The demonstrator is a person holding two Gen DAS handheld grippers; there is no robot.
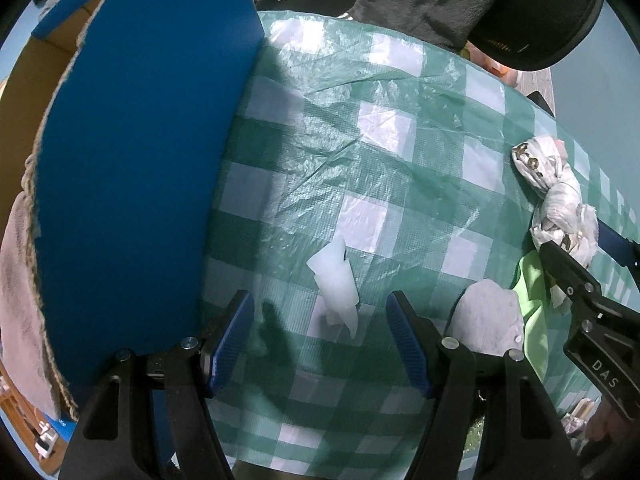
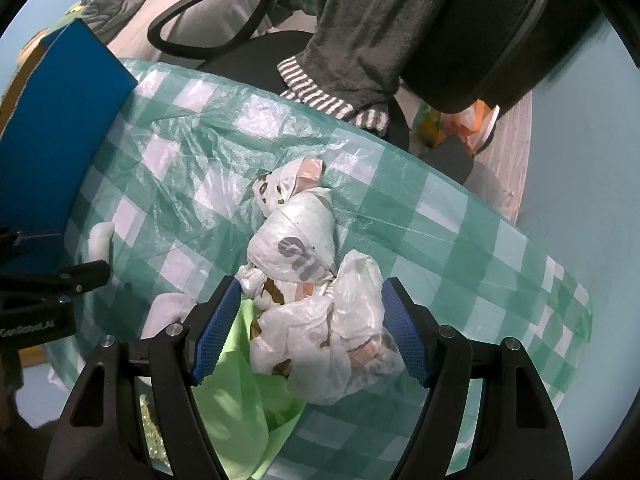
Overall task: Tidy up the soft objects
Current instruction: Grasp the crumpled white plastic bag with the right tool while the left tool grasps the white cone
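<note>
Right gripper fingers spread around the knotted bag at frame centre — left gripper released, over the worktop.

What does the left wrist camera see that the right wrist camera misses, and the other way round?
Only the left wrist view shows the pinkish cloth inside the blue box and the left tool open over a small white scrap. Only the right wrist view shows the striped sleeve cuff and the chair armrest. Both show the knotted plastic bags, the green cloth, the checked tablecloth and the open right tool.
</note>
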